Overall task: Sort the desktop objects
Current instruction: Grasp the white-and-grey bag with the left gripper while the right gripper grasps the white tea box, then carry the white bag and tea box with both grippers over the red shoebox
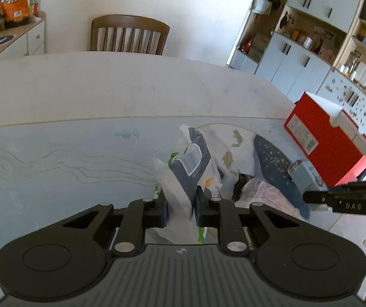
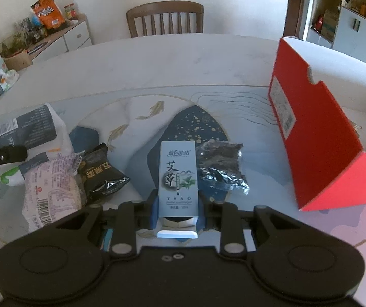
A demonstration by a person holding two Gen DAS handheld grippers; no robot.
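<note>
My left gripper [image 1: 181, 211] is shut on a white and dark blue snack packet [image 1: 186, 176] with a barcode and holds it upright above the table mat. The same packet [image 2: 27, 128] shows at the left in the right wrist view. My right gripper [image 2: 177, 212] is shut on a small light blue essential-oil box [image 2: 177, 174], its flap end toward the camera. On the mat lie a pale pink barcoded packet [image 2: 50, 192], a black snack packet [image 2: 101, 176] and a dark shiny crumpled packet [image 2: 221, 163]. An open red box [image 2: 318, 128] stands at the right.
A blue patterned mat [image 1: 55, 166] covers the near part of the white table [image 1: 106, 81]. A wooden chair [image 1: 129, 34] stands at the far edge. A sideboard [image 1: 19, 35] with an orange snack bag is at the far left. Cupboards [image 1: 310, 38] line the right.
</note>
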